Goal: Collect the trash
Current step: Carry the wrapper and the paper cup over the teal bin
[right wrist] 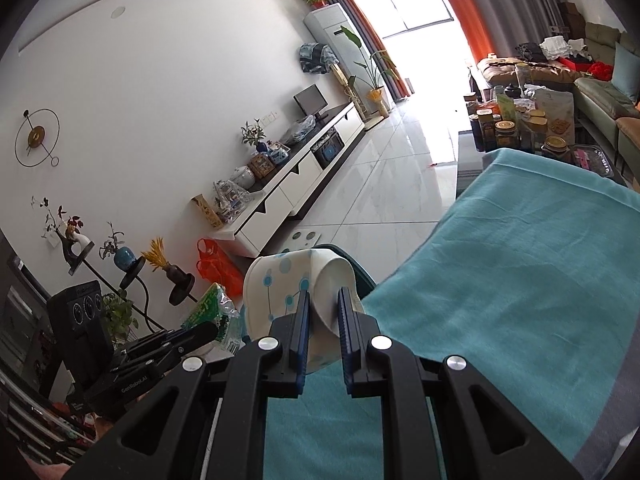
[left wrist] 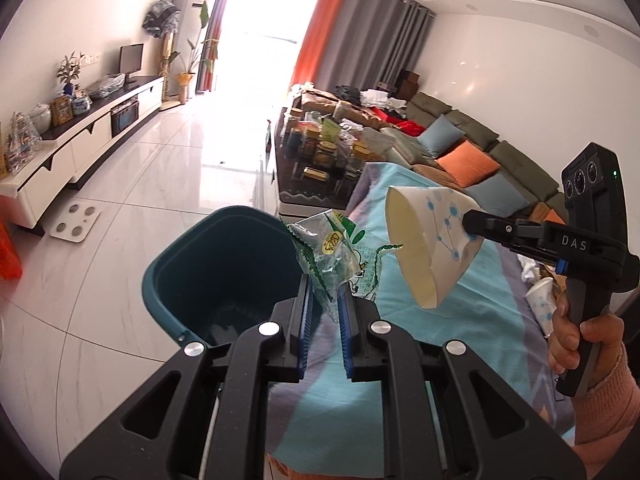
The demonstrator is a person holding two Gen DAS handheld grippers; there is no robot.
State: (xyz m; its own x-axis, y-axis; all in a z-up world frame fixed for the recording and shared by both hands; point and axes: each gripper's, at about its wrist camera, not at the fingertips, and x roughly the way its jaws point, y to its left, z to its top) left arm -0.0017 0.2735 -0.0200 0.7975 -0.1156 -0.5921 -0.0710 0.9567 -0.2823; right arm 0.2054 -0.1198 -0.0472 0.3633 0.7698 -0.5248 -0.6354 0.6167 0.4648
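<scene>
My left gripper (left wrist: 325,294) is shut on a crumpled clear and green plastic wrapper (left wrist: 330,249), held at the right rim of a dark teal trash bin (left wrist: 208,276) on the floor. My right gripper (right wrist: 324,312) is shut on a squashed white paper cup with blue dots (right wrist: 288,292). In the left wrist view that cup (left wrist: 430,240) hangs in the air to the right of the wrapper, over the teal cloth, with the right gripper (left wrist: 470,226) pinching its base. In the right wrist view the left gripper (right wrist: 212,330) shows at lower left with the wrapper (right wrist: 212,308).
A teal patterned cloth (right wrist: 520,280) covers the table beside the bin. Another dotted paper cup (left wrist: 540,304) lies on it near the right hand. A coffee table with jars (left wrist: 324,152), a sofa with cushions (left wrist: 464,148), a TV cabinet (left wrist: 92,132) and a bathroom scale (left wrist: 76,220) stand around.
</scene>
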